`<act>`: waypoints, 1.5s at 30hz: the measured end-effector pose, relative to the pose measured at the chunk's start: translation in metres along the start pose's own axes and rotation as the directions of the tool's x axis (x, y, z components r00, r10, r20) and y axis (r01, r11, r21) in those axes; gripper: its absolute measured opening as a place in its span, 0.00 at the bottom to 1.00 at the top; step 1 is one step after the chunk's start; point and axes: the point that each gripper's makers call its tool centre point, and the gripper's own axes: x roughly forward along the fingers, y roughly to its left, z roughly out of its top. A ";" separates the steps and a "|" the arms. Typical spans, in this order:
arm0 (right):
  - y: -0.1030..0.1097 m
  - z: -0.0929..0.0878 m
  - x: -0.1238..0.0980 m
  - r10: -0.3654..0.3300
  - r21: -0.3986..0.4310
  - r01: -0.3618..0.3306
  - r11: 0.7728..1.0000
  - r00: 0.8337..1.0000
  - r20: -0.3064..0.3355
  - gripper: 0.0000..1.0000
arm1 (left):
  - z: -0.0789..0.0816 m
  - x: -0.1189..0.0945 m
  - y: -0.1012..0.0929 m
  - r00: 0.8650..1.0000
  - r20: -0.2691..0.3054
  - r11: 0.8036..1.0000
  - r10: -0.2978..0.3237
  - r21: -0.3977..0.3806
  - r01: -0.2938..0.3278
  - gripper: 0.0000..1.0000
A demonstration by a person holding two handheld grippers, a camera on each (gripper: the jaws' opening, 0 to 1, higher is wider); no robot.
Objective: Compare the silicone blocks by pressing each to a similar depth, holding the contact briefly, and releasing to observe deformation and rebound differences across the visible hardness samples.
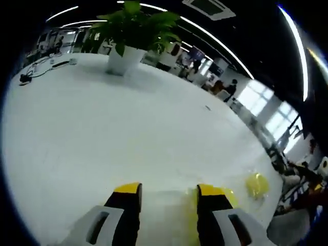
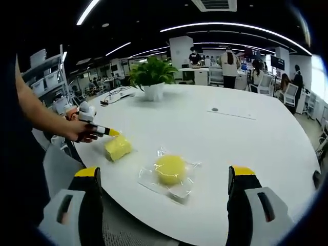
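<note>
A yellow squarish silicone block (image 2: 118,148) lies on the white table (image 2: 215,138) near its left edge. A person's hand holds my left gripper (image 2: 109,132), whose yellow tip meets the block's top edge. In the left gripper view my left gripper (image 1: 169,190) is open, and the same block (image 1: 231,196) peeks out beside and under the right-hand jaw. A round yellow block (image 2: 170,169) sits on a clear plastic wrapper, centred ahead of my right gripper (image 2: 165,173), which is wide open and holds nothing. The round block (image 1: 256,184) also lies off to the right of my left gripper.
A potted plant (image 2: 152,77) in a white pot stands mid-table, with cables (image 2: 115,95) left of it. The plant (image 1: 130,36) lies far ahead of the left gripper. Chairs and people fill the room beyond the table's far edge (image 2: 287,110).
</note>
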 end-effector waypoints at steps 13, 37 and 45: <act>-0.011 0.001 -0.003 -0.019 0.000 0.019 1.000 1.000 0.006 0.96 | 0.037 -0.050 -0.023 0.981 0.069 0.970 -0.180 0.176 0.166 1.00; -0.017 -0.035 -0.004 -0.067 0.010 0.067 0.998 0.998 -0.010 0.96 | 0.027 -0.159 -0.020 0.977 0.108 0.948 -0.183 0.284 0.146 1.00; -0.015 -0.038 -0.007 -0.046 0.028 0.047 0.998 0.998 -0.033 0.96 | 0.036 -0.169 -0.030 0.970 0.150 0.949 -0.191 0.282 0.143 1.00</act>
